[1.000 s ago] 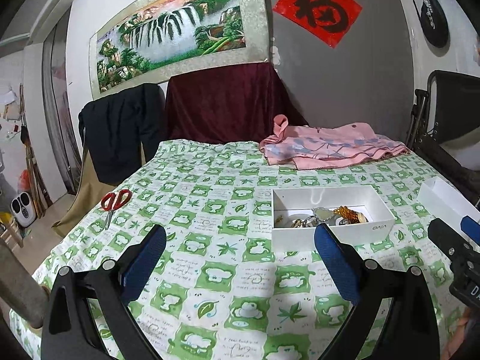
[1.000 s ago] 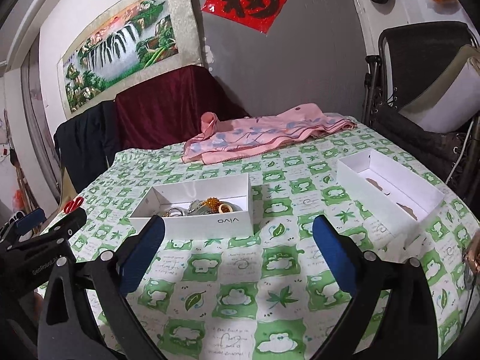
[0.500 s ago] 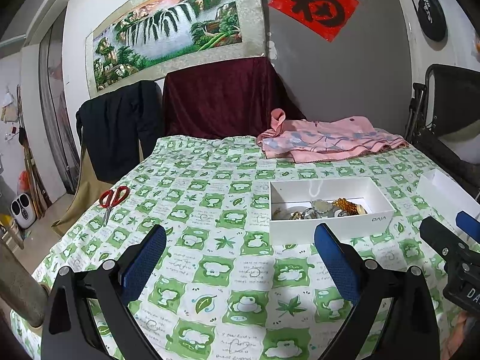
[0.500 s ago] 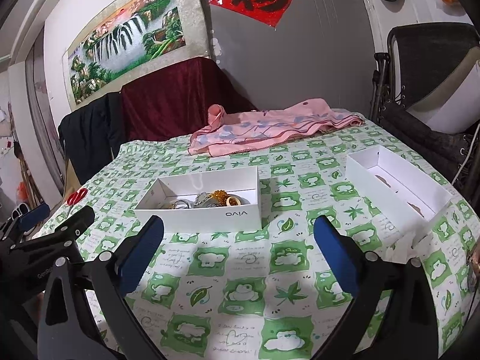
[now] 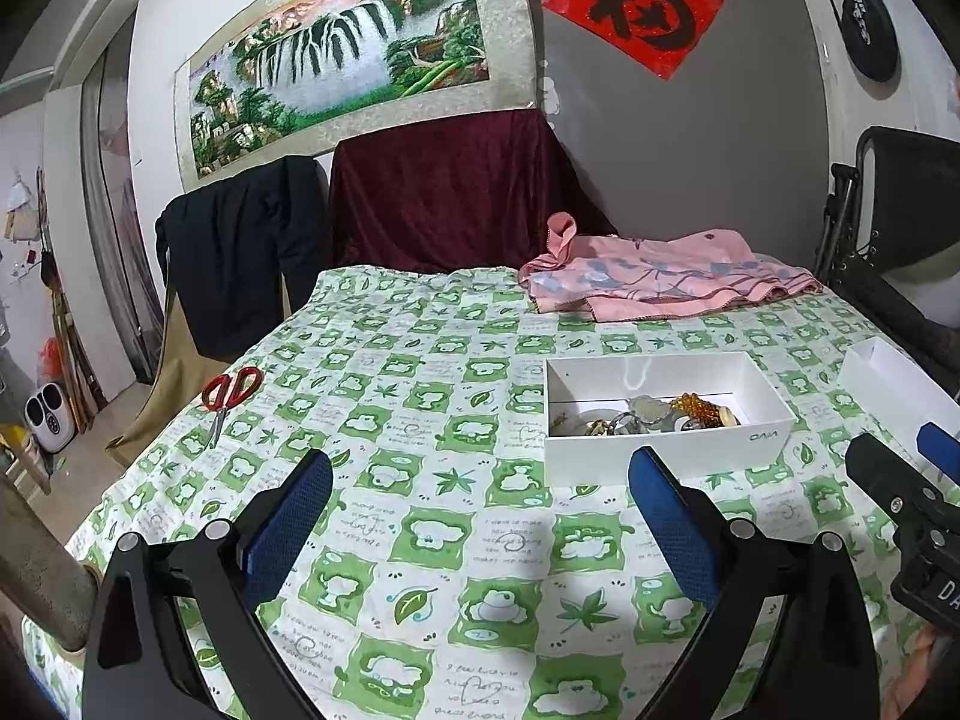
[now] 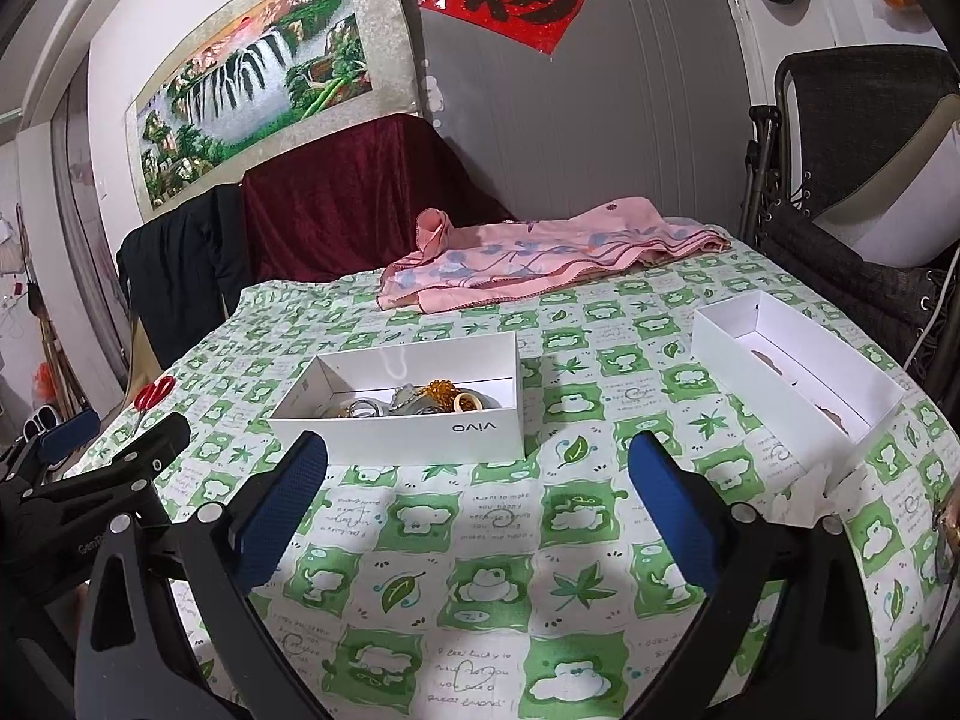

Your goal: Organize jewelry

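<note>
A white box (image 5: pixel 666 449) (image 6: pixel 396 438) marked "vivo" sits on the green-checked tablecloth and holds a heap of jewelry (image 5: pixel 654 417) (image 6: pixel 414 403): rings, amber beads, metal pieces. A second white box (image 6: pixel 792 372) (image 5: pixel 900 387) stands to its right, with only faint marks on its floor. My left gripper (image 5: pixel 480 531) is open and empty, over the cloth short of the jewelry box. My right gripper (image 6: pixel 477 516) is open and empty, in front of both boxes. Each gripper shows at the edge of the other's view.
Red scissors (image 5: pixel 228 393) (image 6: pixel 150 396) lie near the table's left edge. A pink cloth (image 5: pixel 660 276) (image 6: pixel 540 264) lies at the far side. Chairs draped in dark red and black cloth stand behind the table; a black folding chair (image 6: pixel 858 180) stands at the right.
Both grippers have drawn slightly nearer to the boxes and tilted a little downward. Both stay open and empty. Nothing on the table has moved.
</note>
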The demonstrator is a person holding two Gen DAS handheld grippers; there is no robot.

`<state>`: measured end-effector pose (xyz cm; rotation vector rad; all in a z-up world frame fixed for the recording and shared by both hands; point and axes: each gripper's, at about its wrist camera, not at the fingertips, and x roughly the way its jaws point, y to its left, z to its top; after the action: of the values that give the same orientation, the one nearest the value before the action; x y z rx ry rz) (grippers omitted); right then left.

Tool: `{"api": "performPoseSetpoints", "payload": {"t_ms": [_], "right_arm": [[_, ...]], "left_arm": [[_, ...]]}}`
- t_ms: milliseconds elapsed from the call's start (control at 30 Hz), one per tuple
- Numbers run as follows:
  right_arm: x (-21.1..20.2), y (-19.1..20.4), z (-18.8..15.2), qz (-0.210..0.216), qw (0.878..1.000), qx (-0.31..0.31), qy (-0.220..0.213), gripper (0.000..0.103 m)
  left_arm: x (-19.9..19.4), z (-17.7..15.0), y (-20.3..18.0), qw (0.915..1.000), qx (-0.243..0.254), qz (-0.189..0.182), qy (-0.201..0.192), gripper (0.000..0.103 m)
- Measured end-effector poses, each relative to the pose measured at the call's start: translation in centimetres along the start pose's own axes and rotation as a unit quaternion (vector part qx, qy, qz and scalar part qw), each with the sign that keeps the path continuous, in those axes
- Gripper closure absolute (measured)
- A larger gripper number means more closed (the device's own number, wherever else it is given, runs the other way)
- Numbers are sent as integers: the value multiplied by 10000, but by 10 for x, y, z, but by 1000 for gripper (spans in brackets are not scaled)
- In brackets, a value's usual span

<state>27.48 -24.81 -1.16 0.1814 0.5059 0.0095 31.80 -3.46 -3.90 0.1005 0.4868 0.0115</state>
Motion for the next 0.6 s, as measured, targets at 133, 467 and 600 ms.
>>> {"api": "performPoseSetpoints", "payload": {"t_ms": [133, 467, 600], "right_arm": [[0, 0, 0, -3, 10000, 4, -3, 7], [0, 0, 0, -7, 10000, 2, 10, 7], [1, 0, 1, -2, 10000, 1, 6, 7]], "left_arm": [[0, 0, 2, 10000, -41, -6, 11, 6], [0, 0, 1, 10000, -21, -7, 4, 6], [0, 0, 1, 10000, -17, -2, 1, 6]]}}
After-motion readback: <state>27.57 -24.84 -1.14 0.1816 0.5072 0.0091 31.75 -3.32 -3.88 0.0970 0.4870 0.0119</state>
